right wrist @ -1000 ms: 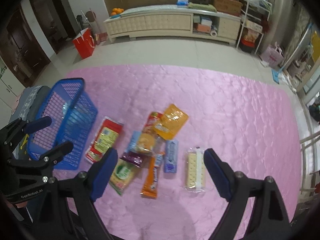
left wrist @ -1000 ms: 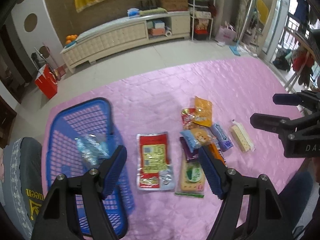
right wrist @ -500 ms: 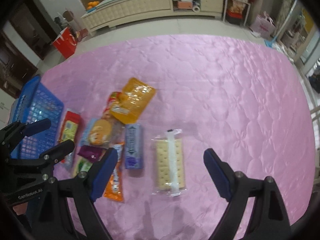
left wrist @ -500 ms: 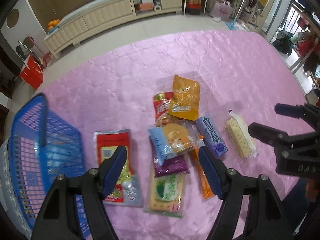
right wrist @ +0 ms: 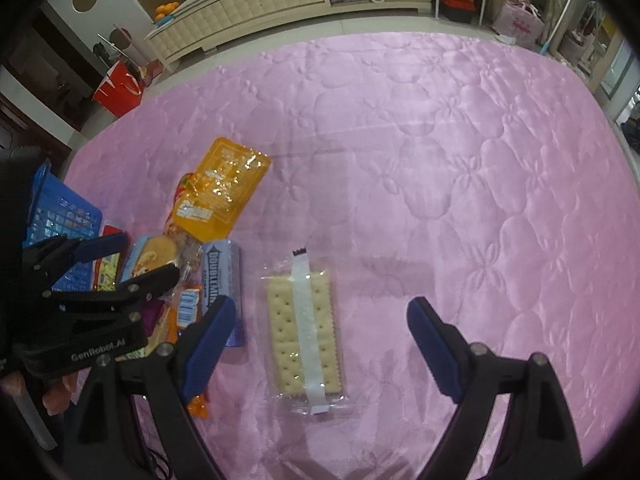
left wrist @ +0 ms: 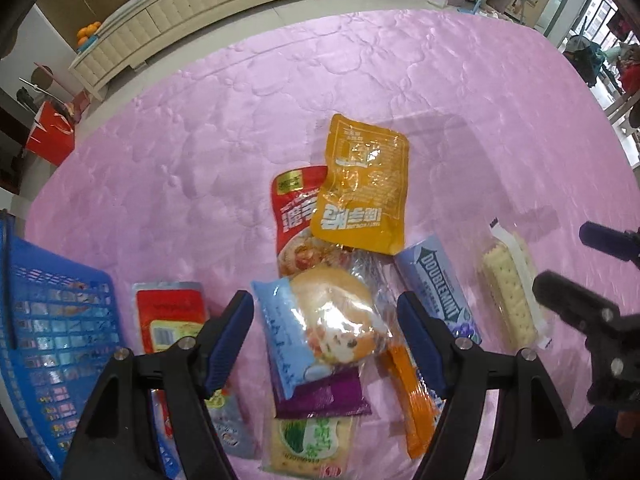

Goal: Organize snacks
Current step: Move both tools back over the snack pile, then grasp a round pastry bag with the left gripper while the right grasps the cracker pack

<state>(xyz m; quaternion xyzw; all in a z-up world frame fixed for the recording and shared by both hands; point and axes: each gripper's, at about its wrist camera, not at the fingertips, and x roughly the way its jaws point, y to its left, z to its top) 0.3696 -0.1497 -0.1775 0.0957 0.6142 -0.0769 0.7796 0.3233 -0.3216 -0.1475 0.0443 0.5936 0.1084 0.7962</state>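
Several snack packs lie on a pink quilted cover [left wrist: 460, 92]. My left gripper [left wrist: 326, 334] hangs open above a light-blue pack with a round bun [left wrist: 320, 328], its fingers on either side and apart from it. Around that pack lie an orange pouch [left wrist: 362, 188], a red pouch [left wrist: 296, 208], a Doublemint pack [left wrist: 438, 284], a purple wrapper [left wrist: 324, 394] and a green cracker pack [left wrist: 308, 444]. My right gripper [right wrist: 322, 340] is open over a clear cracker pack [right wrist: 304, 332], not touching it. The blue basket [left wrist: 44, 332] stands at the left.
A red-and-yellow flat pack [left wrist: 170, 316] lies beside the basket. An orange stick pack [left wrist: 412, 400] lies under the left gripper's right finger. Beyond the cover stand a cream cabinet [right wrist: 256, 4] and a red bag [right wrist: 118, 92]. The cover's right half [right wrist: 480, 160] holds nothing.
Both grippers have come down closer to the snacks. The left view has shifted from the basket side to over the bun pack; the right one has centred on the cracker pack.
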